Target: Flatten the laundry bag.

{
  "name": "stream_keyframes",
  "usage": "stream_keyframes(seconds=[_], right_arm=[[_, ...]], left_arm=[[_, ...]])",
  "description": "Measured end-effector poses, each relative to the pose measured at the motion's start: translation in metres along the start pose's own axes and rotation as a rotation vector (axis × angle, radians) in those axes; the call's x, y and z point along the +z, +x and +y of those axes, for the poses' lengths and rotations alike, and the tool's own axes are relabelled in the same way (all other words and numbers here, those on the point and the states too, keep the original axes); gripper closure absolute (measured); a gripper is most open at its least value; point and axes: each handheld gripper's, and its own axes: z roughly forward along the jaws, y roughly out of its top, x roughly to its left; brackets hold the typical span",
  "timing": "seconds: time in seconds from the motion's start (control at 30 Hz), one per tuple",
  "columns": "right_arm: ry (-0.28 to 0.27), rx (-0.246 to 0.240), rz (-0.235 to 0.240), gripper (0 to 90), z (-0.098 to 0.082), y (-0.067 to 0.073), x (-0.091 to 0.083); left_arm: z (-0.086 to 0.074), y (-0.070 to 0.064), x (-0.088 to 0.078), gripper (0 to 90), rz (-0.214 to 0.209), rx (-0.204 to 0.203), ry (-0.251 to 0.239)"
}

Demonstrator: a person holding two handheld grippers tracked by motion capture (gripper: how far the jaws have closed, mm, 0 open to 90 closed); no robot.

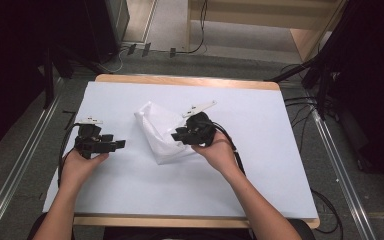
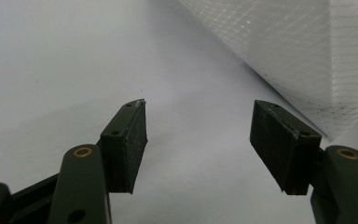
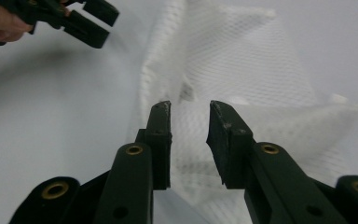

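Both grippers are parted as I watch. On my right gripper (image 3: 189,109) the jaws stand partly open, a narrow gap between the pads, with nothing pinched; the white mesh cloth (image 3: 242,70) lies just ahead of and beneath the tips, and I cannot tell whether the tips brush it. From the high view the right gripper (image 1: 180,136) sits over the cloth's near right part, the right hand (image 1: 219,150) behind it.

On my left gripper (image 2: 200,109) the jaws are wider apart and empty — bare sheet shows between the pads, and the cloth's edge (image 2: 303,56) runs along the upper right of that view, apart from the pads. From above, the left gripper (image 1: 121,144) is low over the table to the left of the cloth, pointing towards it, held by the left hand (image 1: 82,165).

The cloth (image 1: 155,125) is roughly folded, lying near the middle of the table, a little towards the far side. It rests on a white sheet (image 1: 130,190) that covers most of the wooden table (image 1: 190,80), whose edge shows at the far and near sides.

Around the table I see grey carpet (image 1: 35,160), metal rails (image 1: 340,170) on both sides, black cables (image 1: 300,107) on the floor and pale wooden furniture (image 1: 300,25) at the back.

No readable writing — no labels or brands I can make out.
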Motion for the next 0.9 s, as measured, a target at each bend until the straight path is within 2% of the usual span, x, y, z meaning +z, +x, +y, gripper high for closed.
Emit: stream_keyframes(seconds=[0.07, 0.17, 0.2, 0.23, 0.3, 0.33, 0.4, 0.43, 0.53, 0.57, 0.67, 0.87, 0.9], right_arm=[[0.001, 0.033, -0.014, 71.0, -0.003, -0.009, -0.003], [0.005, 0.059, -0.04, 67.1, -0.008, -0.021, -0.004], [0.005, 0.059, -0.04, 67.1, -0.008, -0.021, -0.004], [0.016, 0.08, -0.064, 64.7, -0.011, -0.029, -0.002], [0.02, 0.087, -0.073, 63.7, -0.012, -0.032, -0.001], [0.033, 0.097, -0.089, 62.4, -0.016, -0.039, 0.003], [0.041, 0.104, -0.095, 62.7, -0.017, -0.042, 0.005], [0.05, 0.111, -0.107, 69.0, -0.022, -0.048, 0.007], [0.045, 0.148, -0.095, 67.5, -0.028, -0.058, 0.011], [0.048, 0.163, -0.099, 65.2, -0.029, -0.06, 0.012], [0.041, 0.168, -0.112, 62.8, -0.03, -0.062, 0.015], [0.034, 0.14, -0.132, 52.3, -0.023, -0.06, 0.024], [0.038, 0.138, -0.141, 48.2, -0.019, -0.059, 0.028]], left_arm=[[0.0, 0.0, 0.0, 37.2, -0.001, 0.0, 0.004], [0.0, 0.0, 0.0, 37.2, -0.002, -0.001, 0.004], [0.0, 0.0, 0.0, 37.2, -0.002, -0.001, 0.004], [0.0, 0.0, 0.001, 37.2, -0.001, 0.0, 0.002], [0.0, 0.0, 0.001, 37.2, -0.003, 0.001, 0.003], [0.0, 0.0, 0.001, 37.2, -0.002, 0.001, 0.004], [0.0, 0.0, 0.001, 37.2, -0.001, 0.0, 0.005], [0.0, 0.0, 0.0, 37.2, 0.0, 0.002, 0.006], [-0.001, 0.0, 0.001, 37.2, 0.0, 0.002, 0.008], [-0.001, 0.001, 0.0, 37.2, -0.001, 0.001, 0.008], [-0.001, 0.0, 0.001, 37.2, 0.0, -0.001, 0.006], [-0.001, -0.001, 0.001, 37.2, -0.005, 0.004, 0.015], [-0.001, -0.001, 0.002, 37.2, -0.003, 0.005, 0.013]])
